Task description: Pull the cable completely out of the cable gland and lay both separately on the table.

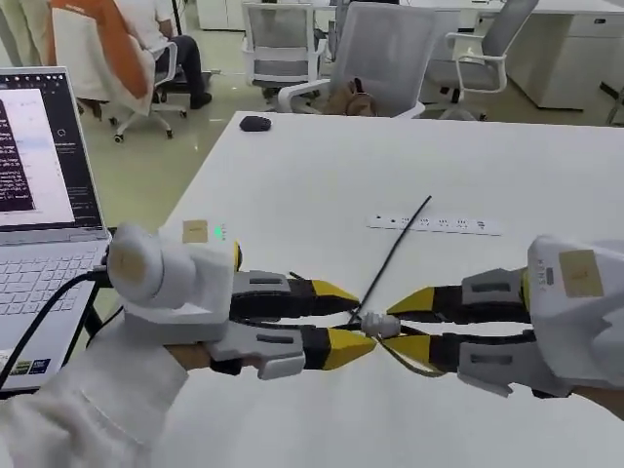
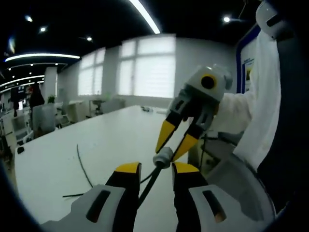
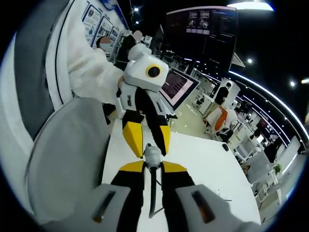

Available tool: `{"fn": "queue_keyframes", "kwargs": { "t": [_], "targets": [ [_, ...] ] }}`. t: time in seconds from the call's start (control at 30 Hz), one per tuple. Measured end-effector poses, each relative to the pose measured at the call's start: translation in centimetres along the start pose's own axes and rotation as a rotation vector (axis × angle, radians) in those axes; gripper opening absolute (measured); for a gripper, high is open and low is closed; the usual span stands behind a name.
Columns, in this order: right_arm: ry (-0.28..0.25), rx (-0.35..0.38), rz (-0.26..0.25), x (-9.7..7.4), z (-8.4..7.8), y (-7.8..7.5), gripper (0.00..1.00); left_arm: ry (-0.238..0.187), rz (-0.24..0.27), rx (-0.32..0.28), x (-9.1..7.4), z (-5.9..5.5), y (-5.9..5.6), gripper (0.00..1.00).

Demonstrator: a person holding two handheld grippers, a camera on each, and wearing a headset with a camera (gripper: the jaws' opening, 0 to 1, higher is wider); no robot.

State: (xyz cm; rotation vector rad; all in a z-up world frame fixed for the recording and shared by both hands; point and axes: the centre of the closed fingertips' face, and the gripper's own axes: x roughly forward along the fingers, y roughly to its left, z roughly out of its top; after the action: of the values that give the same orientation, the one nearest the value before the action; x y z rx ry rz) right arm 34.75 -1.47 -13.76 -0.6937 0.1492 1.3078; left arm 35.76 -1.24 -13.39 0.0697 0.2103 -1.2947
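Note:
A small grey-white cable gland (image 1: 377,324) hangs above the white table (image 1: 292,175) with a thin black cable (image 1: 395,249) through it. My right gripper (image 1: 392,323) comes in from the right, its yellow tips shut on the gland. My left gripper (image 1: 353,317) faces it from the left, jaws apart above and below the cable. In the left gripper view the cable (image 2: 147,191) runs between my own jaws (image 2: 157,169) up to the gland (image 2: 162,158). In the right gripper view the gland (image 3: 152,155) sits at my tips (image 3: 153,166).
An open laptop (image 1: 39,195) stands at the table's left edge, just behind my left hand. A white power strip (image 1: 434,224) lies beyond the grippers, and a black mouse (image 1: 255,123) at the far edge. Office chairs (image 1: 390,58) and a seated person (image 1: 146,39) are behind the table.

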Motion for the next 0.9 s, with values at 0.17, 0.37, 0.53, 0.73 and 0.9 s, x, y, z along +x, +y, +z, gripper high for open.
{"fn": "queue_keyframes", "kwargs": {
  "t": [0.17,0.37,0.53,0.73,0.9],
  "targets": [
    [-0.042,0.026,-0.008,-0.2,0.3,0.0,0.1,-0.042,-0.036,-0.037,0.1,0.7,-0.5,0.18],
    [-0.102,0.043,0.006,0.3,0.2,0.3,0.11,-0.041,-0.062,-0.074,-0.2,0.3,-0.6,0.17],
    [-0.27,0.325,0.049,0.1,1.1,-0.2,0.14,-0.086,-0.049,-0.068,-1.0,0.8,-0.7,0.16],
    [-0.448,0.665,0.161,-0.9,1.9,-0.7,0.27,-0.091,-0.059,0.006,-1.6,1.3,-1.4,0.16],
    [-0.464,0.749,0.234,-0.6,2.0,-0.2,0.29,-0.102,-0.053,0.073,-1.8,1.7,-1.5,0.16]
  ]
}}
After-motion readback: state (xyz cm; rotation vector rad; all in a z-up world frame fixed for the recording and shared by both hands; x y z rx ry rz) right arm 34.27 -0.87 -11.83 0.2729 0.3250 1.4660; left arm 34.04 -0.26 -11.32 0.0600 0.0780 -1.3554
